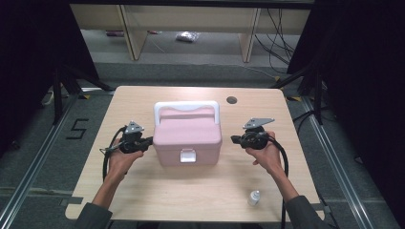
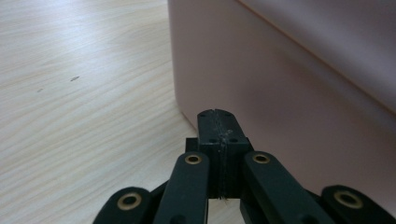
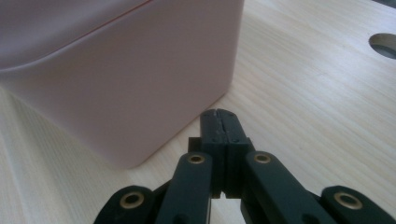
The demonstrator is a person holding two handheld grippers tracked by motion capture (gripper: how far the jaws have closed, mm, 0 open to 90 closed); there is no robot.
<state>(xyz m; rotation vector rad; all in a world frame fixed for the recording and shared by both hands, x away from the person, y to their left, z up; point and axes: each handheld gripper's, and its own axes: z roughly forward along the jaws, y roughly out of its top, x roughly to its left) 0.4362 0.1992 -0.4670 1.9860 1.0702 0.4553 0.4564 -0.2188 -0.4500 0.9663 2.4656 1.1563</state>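
On the wooden table point(image 1: 143, 200), at its left side, the person's left hand point(image 1: 122, 160) holds the left gripper point(image 1: 149, 141) level, its tip right up against the left wall of the pink box point(image 1: 187, 134); whether it touches is hard to tell. In the left gripper view the jaws are pressed flat together with nothing between them, the box wall just ahead. The box sits mid-table, lid down, white handle point(image 1: 186, 107) folded toward the back, white latch point(image 1: 187, 155) on its near face. To its right, the right gripper point(image 1: 234, 139) points at the box's right wall with a clear gap left, jaws likewise pressed together and empty. A small white bottle point(image 1: 254, 197) stands near the front right edge, well apart from the box.
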